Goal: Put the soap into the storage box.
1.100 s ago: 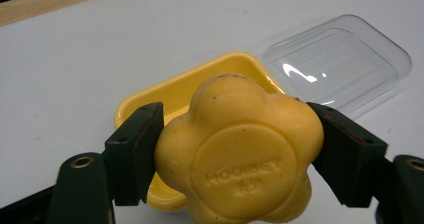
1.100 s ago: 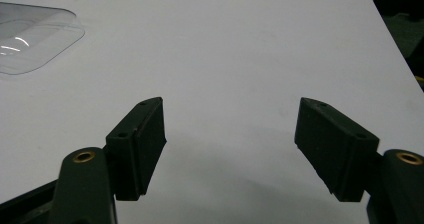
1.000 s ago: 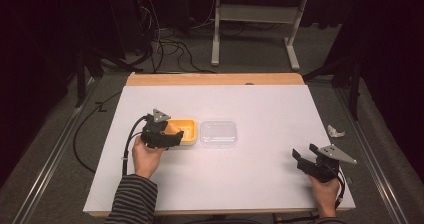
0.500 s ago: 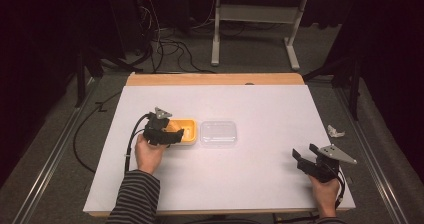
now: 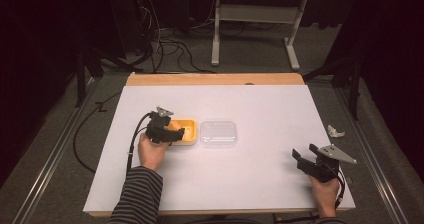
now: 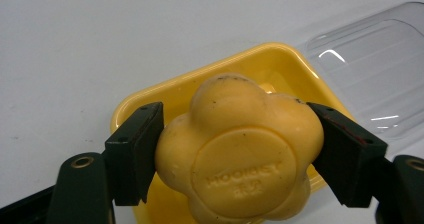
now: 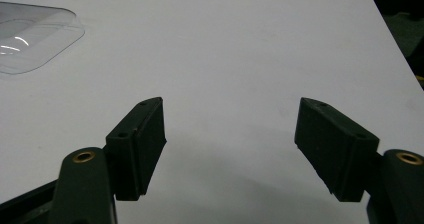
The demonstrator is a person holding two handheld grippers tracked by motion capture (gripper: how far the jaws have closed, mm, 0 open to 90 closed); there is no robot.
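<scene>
Holding the flower-shaped soap (image 6: 239, 156) clamped in the left gripper (image 5: 167, 129) just above the yellow dish (image 6: 272, 69); likely about halfway. Clear lid (image 5: 218, 132) beside it, unfitted. Right gripper (image 7: 232, 151) wide open, empty.

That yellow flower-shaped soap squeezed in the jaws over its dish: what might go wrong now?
The soap is lumpy and rounded, gripped only at its sides by the left gripper, so it could slip or twist out. It hangs above the yellow dish; a drop might land on the rim and tip it. The clear lid lies right beside the dish and could get bumped.
</scene>
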